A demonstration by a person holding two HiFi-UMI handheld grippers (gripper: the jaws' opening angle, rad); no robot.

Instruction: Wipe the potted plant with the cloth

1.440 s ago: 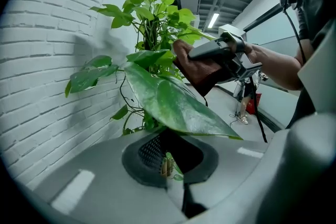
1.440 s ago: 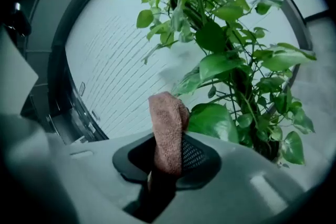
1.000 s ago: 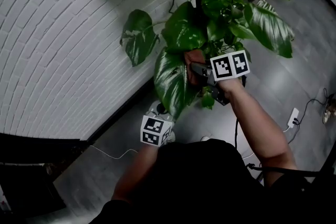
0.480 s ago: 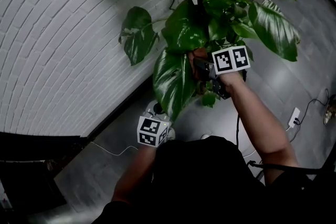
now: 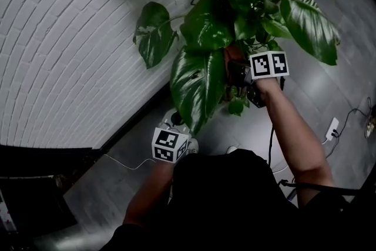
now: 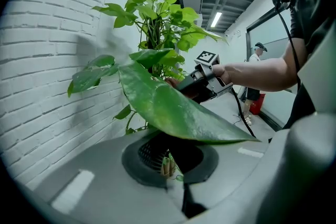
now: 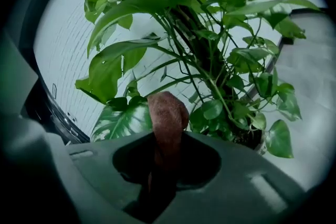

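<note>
R gripper [image 7: 164, 165] is clamped on the brown cloth [image 7: 167, 115], a folded wad sticking up out of the jaws toward the potted plant [image 5: 235, 3]. In the head view it sits at the far, right-hand end of the big leaf [image 5: 197, 88], about where the blade joins the plant. L gripper [image 6: 176, 176] is low and near me, under that leaf's tip. Its own view shows the jaws drawn together w/ what looks like a sliver of the leaf's lower edge nipped btw them, though I can't tell how much it has. The plant stands to the right, w/ the white brick wall [image 5: 70, 44] on the left.

I judge the step in hand is wiping this one leaf, L steadying and R stroking. To do it well:
- L's pull should be gentle, just enough to hold the blade flat. A hard tug could tear the edge.
- Run the cloth from the far end toward the tip, i.e. far to near, down the middle of the blade.
- Use light pressure only, as the blade looks thin and will prob. flex away.
- Put the wad, not the hard jaws, on the surface.
- Watch the neighbouring leaves [image 5: 308, 26] crowding R on the far right.

Can't tell which leaves are already clean.
</note>
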